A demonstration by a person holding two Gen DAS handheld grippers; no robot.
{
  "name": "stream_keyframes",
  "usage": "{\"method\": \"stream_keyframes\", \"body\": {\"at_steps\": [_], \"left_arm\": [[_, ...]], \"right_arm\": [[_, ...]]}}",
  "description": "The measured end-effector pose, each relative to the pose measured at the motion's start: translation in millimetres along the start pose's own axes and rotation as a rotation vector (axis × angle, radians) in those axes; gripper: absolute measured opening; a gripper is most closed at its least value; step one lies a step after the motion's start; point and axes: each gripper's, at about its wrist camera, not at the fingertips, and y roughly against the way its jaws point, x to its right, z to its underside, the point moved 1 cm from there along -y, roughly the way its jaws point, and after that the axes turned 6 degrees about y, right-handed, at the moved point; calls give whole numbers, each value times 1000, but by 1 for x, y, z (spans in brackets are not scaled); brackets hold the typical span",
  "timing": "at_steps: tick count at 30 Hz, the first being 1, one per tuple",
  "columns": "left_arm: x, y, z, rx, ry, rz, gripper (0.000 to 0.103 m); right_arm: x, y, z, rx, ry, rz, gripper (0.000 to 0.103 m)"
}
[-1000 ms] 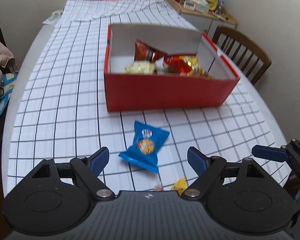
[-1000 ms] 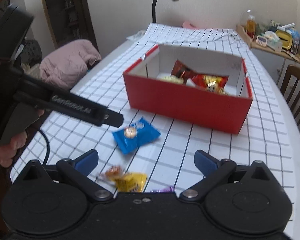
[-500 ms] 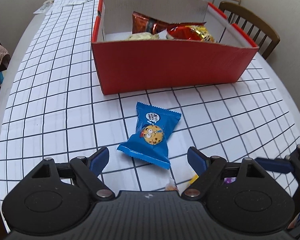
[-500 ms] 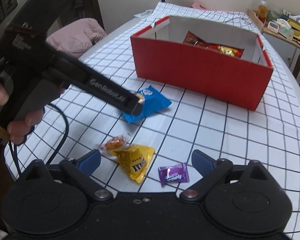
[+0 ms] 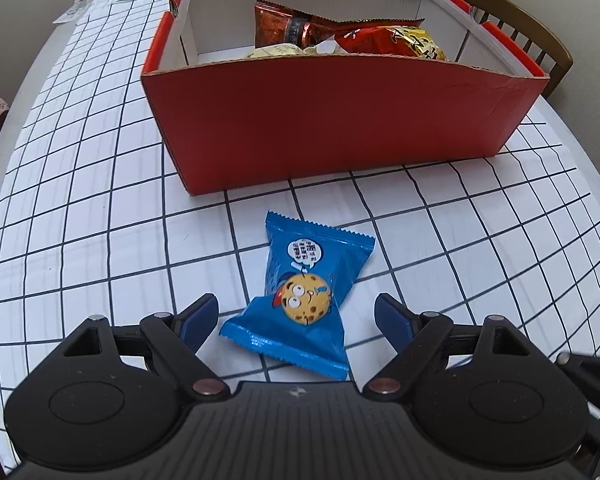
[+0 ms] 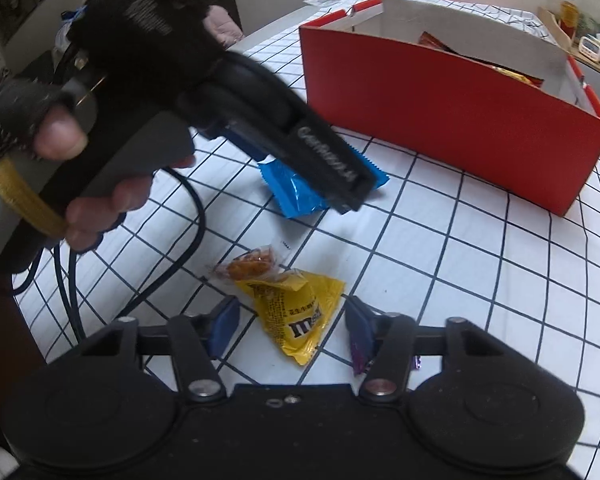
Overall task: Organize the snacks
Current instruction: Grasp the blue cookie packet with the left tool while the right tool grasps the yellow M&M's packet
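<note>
Left gripper stood released, jaws wide around the blue cookie packet, near side of the red box. Right gripper had been closing around the yellow candy bag, pads not yet pressing.

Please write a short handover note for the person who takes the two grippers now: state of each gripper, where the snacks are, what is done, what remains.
Left gripper: open, low over the blue cookie packet, pads either side, not pressing.
Right gripper: jaws have just been closing around the yellow candy bag; no firm grip visible yet.
Red box: already holds several packets.
Still on the checked tablecloth: the cookie packet, the yellow bag, a small orange wrapped sweet, a purple candy by the right finger.
Left to do: grip both, drop them in the box, then the two small sweets.
</note>
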Motion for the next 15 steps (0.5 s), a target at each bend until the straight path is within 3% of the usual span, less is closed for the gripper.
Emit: {"method": "stream_keyframes", "body": {"at_steps": [4,10,15], "left_arm": [[-1,-5,-3,-2,21,12,84],[-3,-8,-4,-12,38,6,53],[-4,-3,-2,6,67,5,46]], "right_arm": [[-3,-1,0,-9,22,-5,38],[-4,1,-1,-6,16,-5,30],[-1,2,-3,-4,-16,0,23]]}}
